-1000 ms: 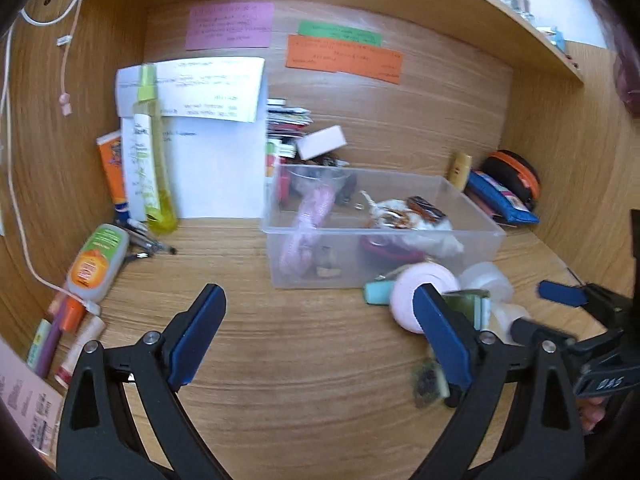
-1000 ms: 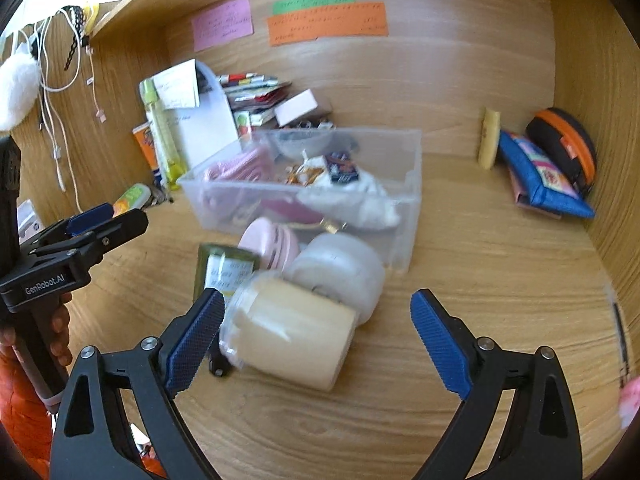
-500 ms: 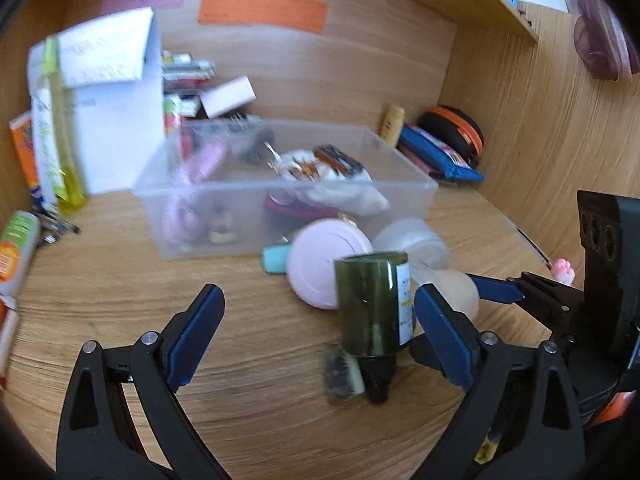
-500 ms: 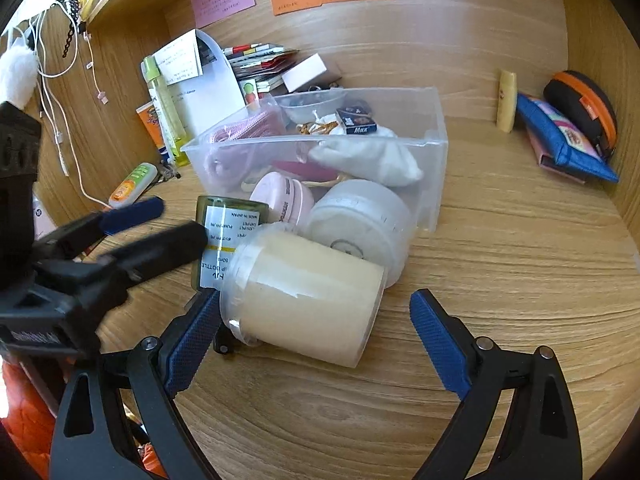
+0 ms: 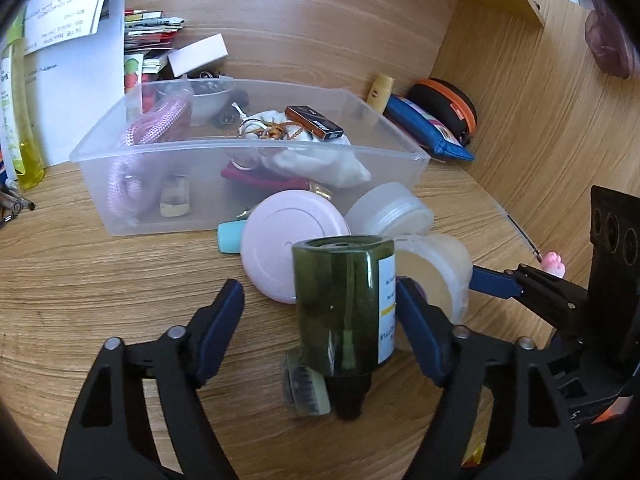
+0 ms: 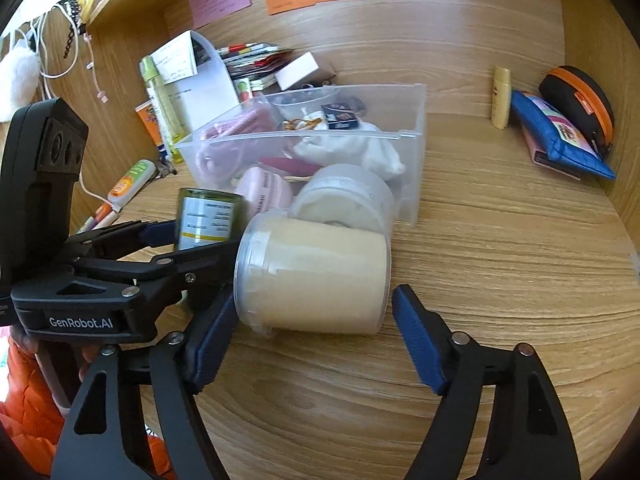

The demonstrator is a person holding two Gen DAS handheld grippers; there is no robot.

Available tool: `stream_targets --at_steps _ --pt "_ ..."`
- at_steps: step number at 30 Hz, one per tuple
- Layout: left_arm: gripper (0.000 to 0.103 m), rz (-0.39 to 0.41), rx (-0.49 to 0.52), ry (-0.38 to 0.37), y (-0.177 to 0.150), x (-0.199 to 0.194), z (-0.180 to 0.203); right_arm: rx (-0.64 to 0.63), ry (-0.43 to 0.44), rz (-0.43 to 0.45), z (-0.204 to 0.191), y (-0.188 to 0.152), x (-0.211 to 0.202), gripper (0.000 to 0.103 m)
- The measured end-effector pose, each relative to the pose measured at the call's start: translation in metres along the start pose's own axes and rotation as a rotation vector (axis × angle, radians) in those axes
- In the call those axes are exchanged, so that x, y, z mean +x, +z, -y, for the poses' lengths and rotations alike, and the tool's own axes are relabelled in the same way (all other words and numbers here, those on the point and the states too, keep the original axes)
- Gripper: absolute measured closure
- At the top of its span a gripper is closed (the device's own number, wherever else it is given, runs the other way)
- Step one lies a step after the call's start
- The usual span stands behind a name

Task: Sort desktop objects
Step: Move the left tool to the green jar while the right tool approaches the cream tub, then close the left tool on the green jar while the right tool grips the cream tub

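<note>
A dark green bottle [image 5: 346, 304] lies on its side on the wooden desk, between the fingers of my open left gripper [image 5: 320, 320]; the right finger touches its label side, the left finger stands apart. It also shows in the right wrist view [image 6: 208, 220]. A cream jar [image 6: 316, 276] lies on its side between the fingers of my open right gripper [image 6: 316, 340]. Behind them are a pink round case [image 5: 294, 252], a frosted white jar [image 6: 344, 198] and a clear plastic bin [image 5: 400, 148] holding small items.
A yellow spray bottle [image 5: 16, 120], papers and booklets stand at the back left. A blue pouch [image 6: 556, 136], an orange-rimmed black case [image 6: 580, 100] and a small cream tube [image 6: 502, 96] sit at the back right. Wooden walls close in both sides.
My left gripper has swung right and moved in around the green bottle. My right gripper has moved in around the cream jar. Both stay open.
</note>
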State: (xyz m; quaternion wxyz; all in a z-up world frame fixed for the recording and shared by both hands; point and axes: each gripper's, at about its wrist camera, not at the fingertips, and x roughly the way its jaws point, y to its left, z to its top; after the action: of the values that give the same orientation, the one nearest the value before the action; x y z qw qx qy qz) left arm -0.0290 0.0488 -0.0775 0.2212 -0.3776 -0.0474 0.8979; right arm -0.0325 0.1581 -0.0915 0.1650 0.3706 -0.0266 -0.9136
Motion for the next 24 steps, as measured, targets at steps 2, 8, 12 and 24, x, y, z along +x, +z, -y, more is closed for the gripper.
stream_targets --at_steps 2,8,12,24 --pt "0.029 0.002 0.002 -0.001 0.001 0.002 0.002 0.01 -0.009 -0.005 0.002 0.001 0.002 0.032" --pt "0.041 -0.011 -0.001 -0.011 0.002 0.005 0.002 -0.018 -0.041 -0.006 -0.005 0.006 0.012 0.035" --pt "0.053 -0.013 -0.008 -0.035 0.002 0.004 0.0 -0.024 -0.044 0.004 -0.005 0.007 0.013 0.039" --pt "0.062 0.028 0.008 -0.05 0.0 -0.005 0.004 0.057 0.006 0.045 0.009 0.005 -0.004 0.039"
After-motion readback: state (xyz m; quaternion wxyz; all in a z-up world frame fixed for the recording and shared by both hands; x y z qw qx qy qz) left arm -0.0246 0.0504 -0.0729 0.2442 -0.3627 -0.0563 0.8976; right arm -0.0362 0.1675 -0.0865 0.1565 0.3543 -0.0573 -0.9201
